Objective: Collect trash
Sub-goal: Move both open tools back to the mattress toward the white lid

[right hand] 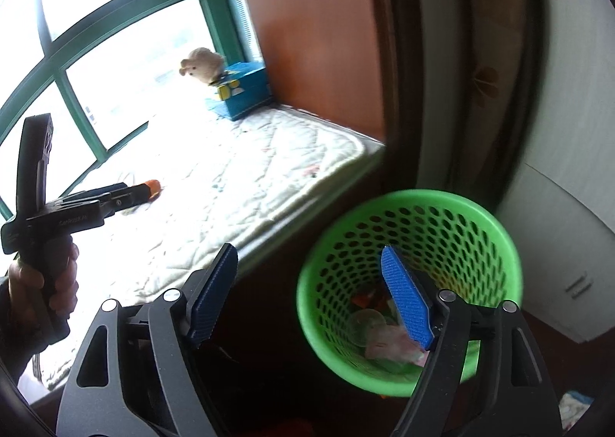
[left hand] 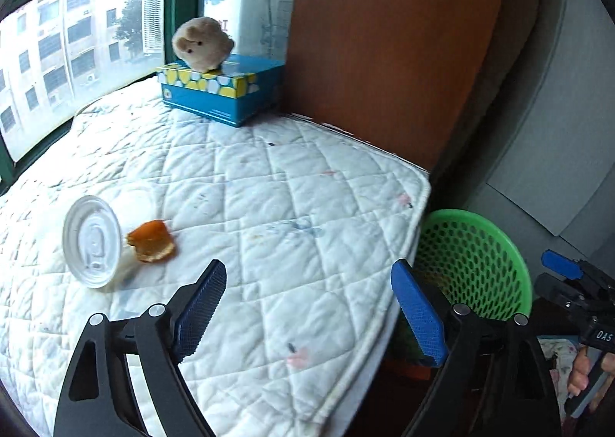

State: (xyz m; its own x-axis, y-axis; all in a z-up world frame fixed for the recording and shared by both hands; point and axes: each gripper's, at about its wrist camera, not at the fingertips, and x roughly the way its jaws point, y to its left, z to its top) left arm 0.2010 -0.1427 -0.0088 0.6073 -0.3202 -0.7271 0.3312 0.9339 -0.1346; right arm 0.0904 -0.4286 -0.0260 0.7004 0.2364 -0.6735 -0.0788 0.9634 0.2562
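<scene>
An orange peel [left hand: 152, 241] lies on the white quilted mattress [left hand: 269, 187], touching a clear plastic lid [left hand: 91, 241] at its left. My left gripper [left hand: 307, 287] is open and empty above the mattress, to the right of the peel. A green mesh basket [left hand: 476, 260] stands off the mattress's right edge. In the right wrist view my right gripper [right hand: 309, 268] is open and empty above the basket's [right hand: 415, 206] left rim; wrappers and bits of peel [right hand: 384, 333] lie inside. The left gripper [right hand: 127, 195] shows there near the peel [right hand: 153, 187].
A blue tissue box [left hand: 226, 91] with a plush toy [left hand: 201, 43] on it sits at the mattress's far corner. A brown wooden panel [left hand: 384, 33] stands behind. Green-framed windows [left hand: 77, 52] run along the left. A white cabinet [right hand: 569, 206] stands behind the basket.
</scene>
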